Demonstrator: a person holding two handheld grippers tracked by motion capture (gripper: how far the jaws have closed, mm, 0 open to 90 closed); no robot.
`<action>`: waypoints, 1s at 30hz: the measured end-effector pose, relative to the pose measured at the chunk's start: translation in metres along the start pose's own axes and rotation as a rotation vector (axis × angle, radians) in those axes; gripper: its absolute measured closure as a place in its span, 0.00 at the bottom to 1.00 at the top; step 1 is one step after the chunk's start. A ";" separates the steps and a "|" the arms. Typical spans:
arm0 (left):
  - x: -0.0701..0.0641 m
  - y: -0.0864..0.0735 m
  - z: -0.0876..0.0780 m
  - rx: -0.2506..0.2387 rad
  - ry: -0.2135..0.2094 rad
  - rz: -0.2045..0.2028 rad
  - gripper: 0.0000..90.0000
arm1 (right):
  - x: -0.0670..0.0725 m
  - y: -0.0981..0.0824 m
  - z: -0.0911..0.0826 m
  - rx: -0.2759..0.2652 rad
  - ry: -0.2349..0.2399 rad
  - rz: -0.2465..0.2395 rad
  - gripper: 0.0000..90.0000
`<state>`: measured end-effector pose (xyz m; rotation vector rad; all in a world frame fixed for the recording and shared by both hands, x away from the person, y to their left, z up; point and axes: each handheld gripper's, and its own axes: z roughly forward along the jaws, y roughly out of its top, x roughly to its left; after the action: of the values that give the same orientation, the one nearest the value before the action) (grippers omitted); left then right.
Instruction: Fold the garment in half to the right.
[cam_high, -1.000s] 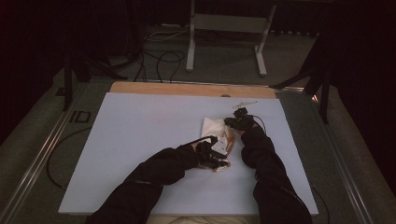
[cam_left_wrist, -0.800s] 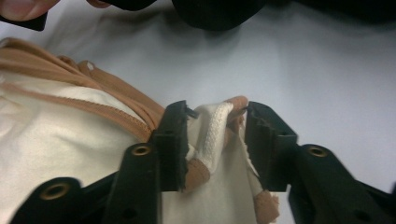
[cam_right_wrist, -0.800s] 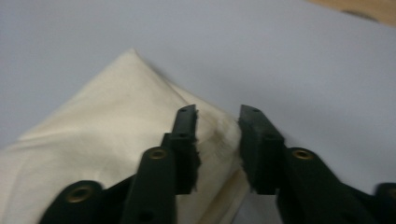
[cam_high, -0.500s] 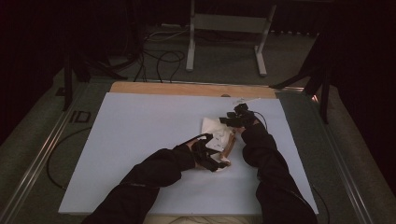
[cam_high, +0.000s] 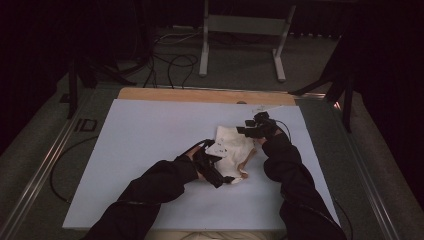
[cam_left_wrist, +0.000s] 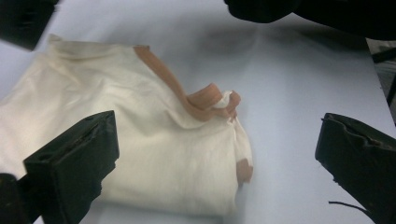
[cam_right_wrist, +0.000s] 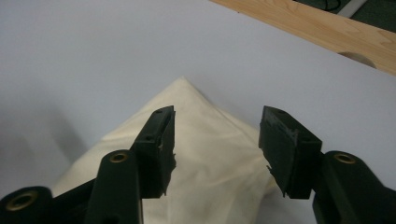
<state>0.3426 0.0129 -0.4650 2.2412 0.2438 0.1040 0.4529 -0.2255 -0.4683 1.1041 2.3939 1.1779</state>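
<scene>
Cloth (cam_high: 234, 150), cream with a tan-orange trim band (cam_left_wrist: 180, 91), lies folded on the white sheet (cam_high: 150, 150) that covers the desk (cam_high: 200, 95), between the two claws. In the high view the left claw (cam_high: 220, 167) sits at the cloth's near-left edge and the right claw (cam_high: 250, 131) at its far-right corner, each borne by a dark-sleeved arm coming in from the bottom.

The left claw is released: its jaws have just been opening and now stand wide apart. In the left gripper view (cam_left_wrist: 215, 158) one jaw hangs over the cream fabric and the other over bare white sheet beyond the cloth's edge, neither pressing on anything. Ahead of this claw, the trim runs along the cloth's edge and bunches into a small loop near the corner; a second tan patch shows at the fold lower down. The right hand's dark sleeve crosses the top of that view.

The right claw (cam_right_wrist: 217, 149) is likewise released, jaws parted about halfway after opening, with nothing pinched between them. Below and just ahead of its jaws a pointed corner of the cloth lies flat on the sheet. Farther ahead of it runs the desk's bare wooden edge.
</scene>
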 end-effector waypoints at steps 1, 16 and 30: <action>-0.001 -0.002 -0.004 -0.004 0.000 -0.006 0.00 | 0.000 -0.001 -0.001 0.001 -0.005 -0.006 0.53; -0.022 -0.062 -0.070 -0.102 0.110 -0.116 0.00 | -0.026 -0.014 0.015 0.062 -0.065 0.135 0.43; -0.038 -0.122 -0.090 -0.131 0.181 -0.203 0.00 | -0.033 -0.026 0.022 0.124 -0.071 0.140 0.79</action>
<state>0.2743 0.1480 -0.5024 2.0657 0.5454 0.2081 0.4737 -0.2470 -0.5053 1.3487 2.3964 1.0246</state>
